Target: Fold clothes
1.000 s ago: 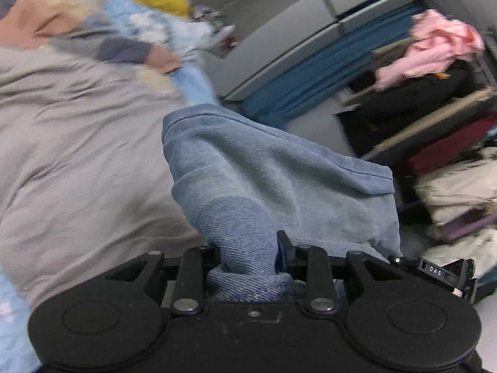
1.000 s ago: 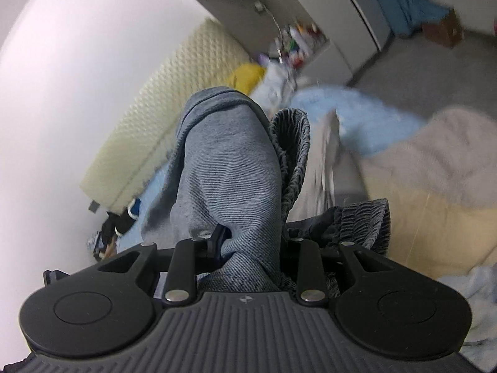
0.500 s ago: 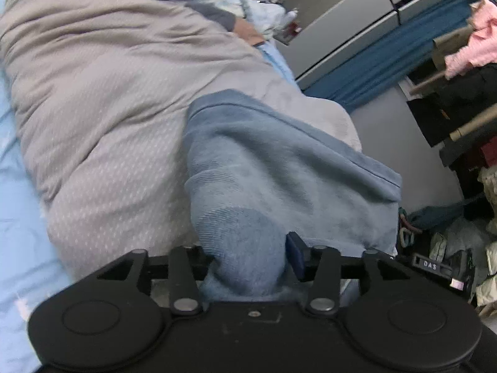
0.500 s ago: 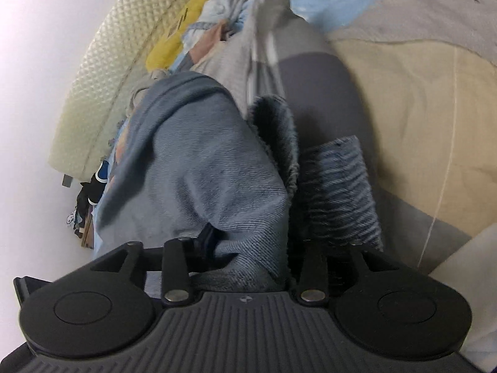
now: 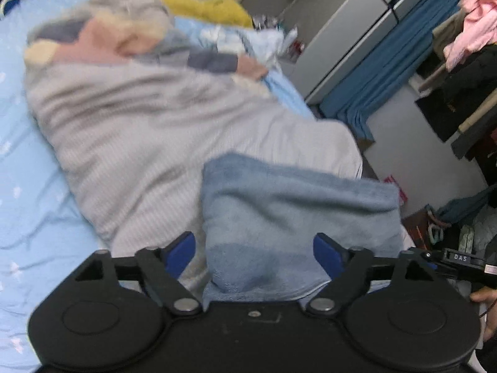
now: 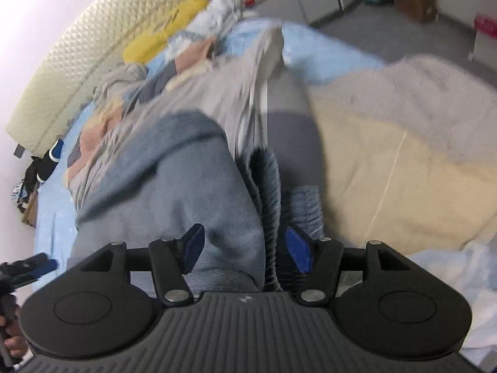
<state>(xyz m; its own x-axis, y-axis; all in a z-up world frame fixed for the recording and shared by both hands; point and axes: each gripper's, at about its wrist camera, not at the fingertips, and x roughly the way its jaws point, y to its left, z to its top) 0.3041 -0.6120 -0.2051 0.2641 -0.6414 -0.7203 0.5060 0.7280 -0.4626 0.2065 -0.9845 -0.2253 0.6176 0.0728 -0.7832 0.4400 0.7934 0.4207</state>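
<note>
Quilted cream headboard point(image 6: 93, 52), grey floor point(image 6: 388, 31), blue curtain point(image 5: 382, 71), white wall point(image 6: 37, 6)

I'm in a lived-in bedroom: a bed point(image 5: 37, 168) with blue sheets and a grey quilt point(image 5: 161, 124), a padded headboard point(image 6: 93, 40), blue curtains point(image 5: 382, 71), clothes piled on shelves point(image 5: 466, 71).

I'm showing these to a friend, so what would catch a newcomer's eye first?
The folded blue denim garment, lying on the bed between the open jaws of the left gripper. Behind it sprawls a big grey blanket, with a yellow pillow at the head of the bed.
</note>
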